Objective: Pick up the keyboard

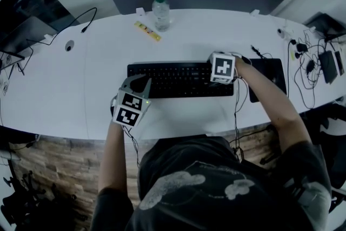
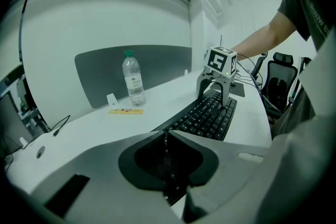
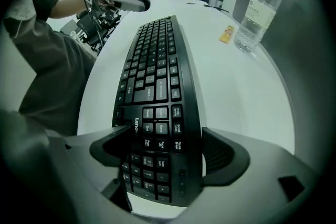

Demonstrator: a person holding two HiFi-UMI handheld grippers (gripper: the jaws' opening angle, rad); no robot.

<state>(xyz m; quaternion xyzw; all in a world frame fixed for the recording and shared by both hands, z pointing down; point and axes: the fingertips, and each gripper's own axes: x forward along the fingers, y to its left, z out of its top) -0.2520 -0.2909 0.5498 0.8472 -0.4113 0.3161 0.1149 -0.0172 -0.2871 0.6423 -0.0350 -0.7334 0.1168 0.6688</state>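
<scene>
Right gripper [image 3: 165, 148], jaws wide, straddles the right end of the black keyboard [image 1: 181, 79], which lies flat on the white desk [image 1: 178, 35] before me. My left gripper [image 2: 167, 139], jaws closed together and empty, sits at the keyboard's left front corner.

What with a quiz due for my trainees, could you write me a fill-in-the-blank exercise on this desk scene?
1. The right tongs stand open astride one end of the black ____.
2. The upright water bottle on the white desk has a ____ cap.
3. The left tongs, open or shut, are ____.
Missing words: keyboard; green; shut.
</scene>
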